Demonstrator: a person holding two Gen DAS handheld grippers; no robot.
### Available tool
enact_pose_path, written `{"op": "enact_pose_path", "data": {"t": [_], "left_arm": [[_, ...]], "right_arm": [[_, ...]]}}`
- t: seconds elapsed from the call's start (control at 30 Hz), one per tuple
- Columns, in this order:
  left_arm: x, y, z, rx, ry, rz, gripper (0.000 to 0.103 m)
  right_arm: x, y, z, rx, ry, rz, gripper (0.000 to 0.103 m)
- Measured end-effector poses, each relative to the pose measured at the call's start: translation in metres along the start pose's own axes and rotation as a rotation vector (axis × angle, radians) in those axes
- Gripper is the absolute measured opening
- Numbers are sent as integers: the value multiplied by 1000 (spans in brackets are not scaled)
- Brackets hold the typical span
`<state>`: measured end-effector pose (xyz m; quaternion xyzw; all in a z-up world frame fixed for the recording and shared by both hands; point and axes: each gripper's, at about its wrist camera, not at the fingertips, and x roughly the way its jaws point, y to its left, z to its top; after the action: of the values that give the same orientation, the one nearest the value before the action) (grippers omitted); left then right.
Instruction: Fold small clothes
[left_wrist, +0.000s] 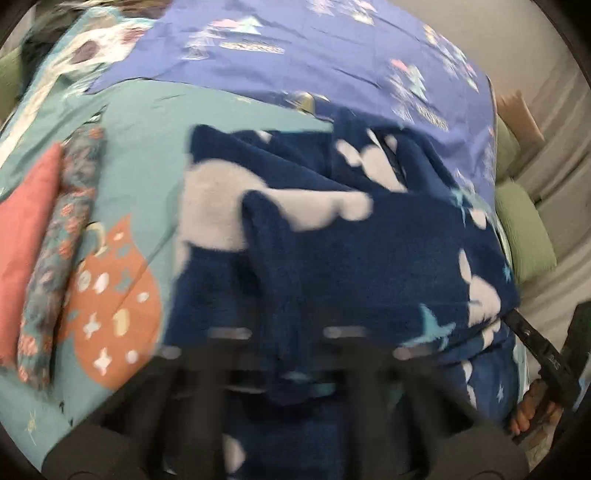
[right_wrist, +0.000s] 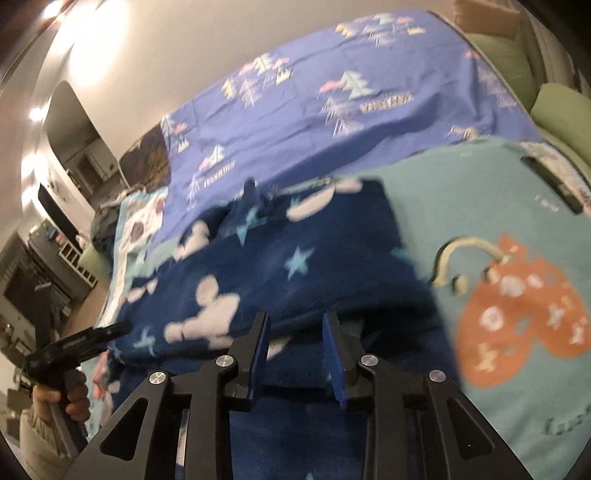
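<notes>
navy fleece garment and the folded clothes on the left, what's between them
In the left wrist view, only teal bedding with an orange print lies between the navy fleece garment and the folded clothes.

Both pictures are looking round and bent at the edges, with dark corners. The left wrist picture is looking smeary all over; its own gripper (left_wrist: 284, 373) is showing as a dark blur at the bottom. The right wrist picture is looking sharper on its gripper (right_wrist: 295, 354), but the fleece (right_wrist: 295, 258) and orange print (right_wrist: 517, 321) are blurring. Bright lamps (right_wrist: 55, 11) are glaring on the wall at the top left. The room is looking softly lit, with a shadow under the fleece.
</notes>
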<state>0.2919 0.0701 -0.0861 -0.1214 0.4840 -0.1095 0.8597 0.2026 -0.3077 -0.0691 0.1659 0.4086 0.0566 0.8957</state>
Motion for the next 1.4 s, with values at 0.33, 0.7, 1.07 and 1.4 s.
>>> {"op": "enact_pose_path", "data": {"t": [0.33, 0.7, 1.07, 1.4], "left_arm": [[-56, -9, 28, 63, -211, 208, 47], [47, -55, 77, 177, -53, 186, 71], [81, -57, 90, 105, -43, 55, 12], [67, -47, 84, 95, -107, 68, 14]], "right_arm": [[-30, -22, 19, 52, -33, 0, 32], [67, 44, 121, -34, 97, 81, 64], [138, 32, 124, 63, 169, 65, 7], [127, 14, 107, 23, 134, 6, 13]]}}
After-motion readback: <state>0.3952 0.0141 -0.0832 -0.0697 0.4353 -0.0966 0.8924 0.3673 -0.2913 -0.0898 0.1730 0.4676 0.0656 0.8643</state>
